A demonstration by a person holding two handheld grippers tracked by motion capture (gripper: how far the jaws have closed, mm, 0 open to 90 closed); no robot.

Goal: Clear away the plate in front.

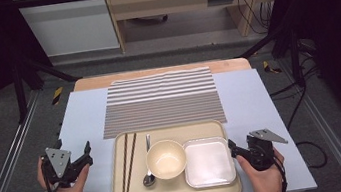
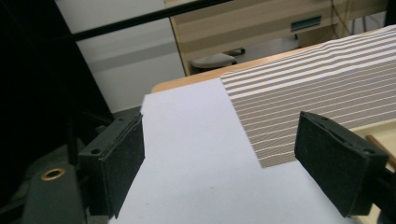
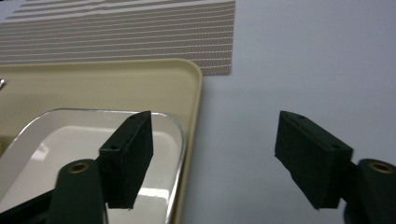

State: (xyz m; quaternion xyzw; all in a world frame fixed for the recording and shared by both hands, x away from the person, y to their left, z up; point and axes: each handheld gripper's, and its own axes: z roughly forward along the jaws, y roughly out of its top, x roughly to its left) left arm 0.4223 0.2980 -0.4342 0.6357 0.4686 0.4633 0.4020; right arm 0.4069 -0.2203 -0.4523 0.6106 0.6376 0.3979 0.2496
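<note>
left gripper (image 1: pixel 87 153) | fingers spread wide, nothing between || right gripper (image 1: pixel 232 149) | fingers apart, nothing gripped

Plenty of bare light-blue table (image 1: pixel 85 133) is left open on the left side, between the striped placemat (image 1: pixel 162 102) and the table edge, so that lane can be passed freely. The same kind of open strip is found right of the tray (image 1: pixel 115 184). The tray itself is pretty crowded: chopsticks (image 1: pixel 128 170), a spoon (image 1: pixel 149 172), a bowl (image 1: pixel 166 159) and a square white dish (image 1: pixel 209 162) are packed side by side, the bowl and dish nearly touching. The placemat lies flat, so nothing is blocked there.
</note>
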